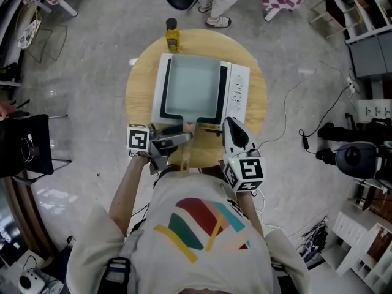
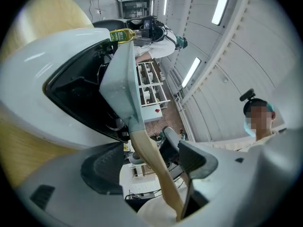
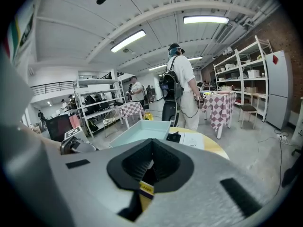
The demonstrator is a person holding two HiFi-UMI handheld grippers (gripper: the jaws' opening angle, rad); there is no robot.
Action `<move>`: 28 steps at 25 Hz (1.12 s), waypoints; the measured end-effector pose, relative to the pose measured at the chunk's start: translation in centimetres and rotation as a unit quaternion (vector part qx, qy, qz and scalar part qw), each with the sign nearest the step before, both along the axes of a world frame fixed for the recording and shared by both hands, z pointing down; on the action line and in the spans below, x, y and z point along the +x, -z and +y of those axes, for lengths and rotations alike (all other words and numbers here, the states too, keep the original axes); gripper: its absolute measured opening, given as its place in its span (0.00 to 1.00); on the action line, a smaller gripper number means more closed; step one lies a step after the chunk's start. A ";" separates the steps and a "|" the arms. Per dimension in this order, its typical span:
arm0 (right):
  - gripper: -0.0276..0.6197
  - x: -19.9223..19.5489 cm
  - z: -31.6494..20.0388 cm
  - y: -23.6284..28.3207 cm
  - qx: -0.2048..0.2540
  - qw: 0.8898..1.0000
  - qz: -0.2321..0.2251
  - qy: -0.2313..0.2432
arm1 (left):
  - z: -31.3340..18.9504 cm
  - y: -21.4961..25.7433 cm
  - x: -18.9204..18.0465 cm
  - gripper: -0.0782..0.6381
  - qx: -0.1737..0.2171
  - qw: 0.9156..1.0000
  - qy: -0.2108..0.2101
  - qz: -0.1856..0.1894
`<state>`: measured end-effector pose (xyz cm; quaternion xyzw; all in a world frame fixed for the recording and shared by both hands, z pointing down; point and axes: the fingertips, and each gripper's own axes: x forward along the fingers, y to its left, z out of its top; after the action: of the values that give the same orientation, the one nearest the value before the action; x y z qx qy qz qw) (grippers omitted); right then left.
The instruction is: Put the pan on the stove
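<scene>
A pale blue-green square pan (image 1: 193, 90) rests on the black glass of a white stove (image 1: 239, 87) on a round wooden table (image 1: 142, 78). Its wooden handle (image 1: 184, 158) points toward me. My left gripper (image 1: 179, 138) is at the handle from the left. In the left gripper view the handle (image 2: 154, 164) runs between the open jaws of that gripper (image 2: 149, 151), with a gap beside the left pad (image 2: 102, 171); the pan (image 2: 120, 79) and stove (image 2: 47, 122) appear rolled sideways. My right gripper (image 1: 231, 125) hovers at the stove's near right corner, shut (image 3: 151, 143) and empty, with the pan (image 3: 142, 134) ahead.
A yellow oil bottle (image 1: 173, 35) stands at the table's far edge, behind the stove. A person (image 1: 217, 2) stands beyond the table. A black chair (image 1: 24, 143) is at the left, camera gear and cables (image 1: 352, 155) at the right, and shelves and checkered tables (image 3: 222, 103) further off.
</scene>
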<state>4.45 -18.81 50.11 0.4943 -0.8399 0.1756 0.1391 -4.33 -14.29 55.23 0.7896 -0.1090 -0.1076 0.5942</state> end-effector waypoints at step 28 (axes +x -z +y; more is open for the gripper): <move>0.04 -4.0 1.0 1.3 0.011 0.998 -0.007 0.066 | -2.3 3.3 -11.4 0.57 0.094 0.964 0.195 -0.158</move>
<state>0.45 -17.82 48.83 0.4385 -0.8734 0.1599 0.1389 -15.75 -16.59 51.95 0.8124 -0.3422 -0.1051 0.4603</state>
